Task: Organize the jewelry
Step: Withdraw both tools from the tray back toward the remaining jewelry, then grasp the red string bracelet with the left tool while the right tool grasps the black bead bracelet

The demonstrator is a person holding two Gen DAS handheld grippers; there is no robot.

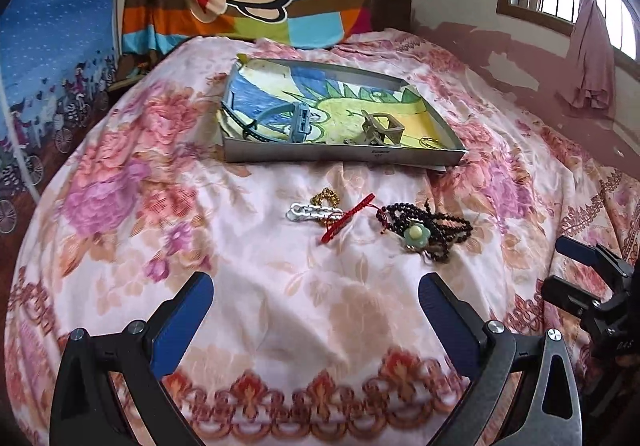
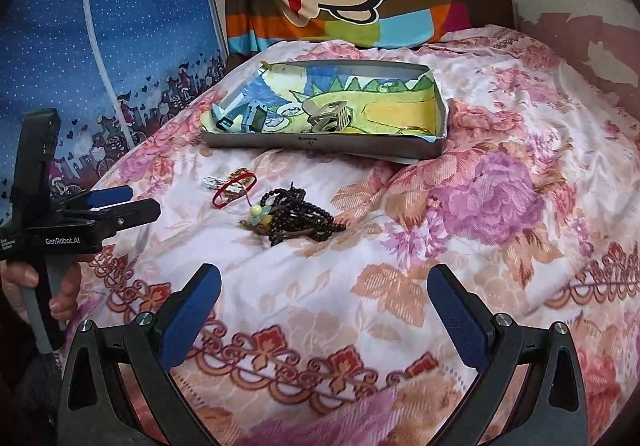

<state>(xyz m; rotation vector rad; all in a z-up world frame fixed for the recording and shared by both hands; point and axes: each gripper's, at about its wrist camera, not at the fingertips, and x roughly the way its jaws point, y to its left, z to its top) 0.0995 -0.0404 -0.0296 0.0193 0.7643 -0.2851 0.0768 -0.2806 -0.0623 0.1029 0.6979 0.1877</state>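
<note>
- Tangling is being judged the main risk: the dark bead strand (image 2: 298, 215) is lying heaped in loops on the bedspread (image 1: 280, 318), with the green flower pendant (image 1: 417, 234) resting on top of it, so one loop being pinched could drag the whole heap and the pendant along.
- Snagging is being expected among the red cord bracelet (image 1: 347, 217), the white chain (image 1: 310, 211) and the gold chain (image 1: 326, 197), since these are touching or overlapping; lifting one could carry a neighbour with it.
- Soft, wrinkled fabric is being counted as a hazard: cloth could be pinched together with thin pieces.
- The box lid (image 1: 340, 157) is resting on uneven bedding towards the head end of the bed, so tilting under a push is being considered possible.
- The loose jewelry is lying near the middle of the bed, just in front of the lid's near wall; a blue clip (image 1: 301, 120) and a beige claw clip (image 1: 380, 127) are already lying inside.
- The left gripper (image 1: 316, 314) and right gripper (image 2: 324, 310) are being held above the bed's near edge, jaws of both spread wide, nothing between them.
</note>
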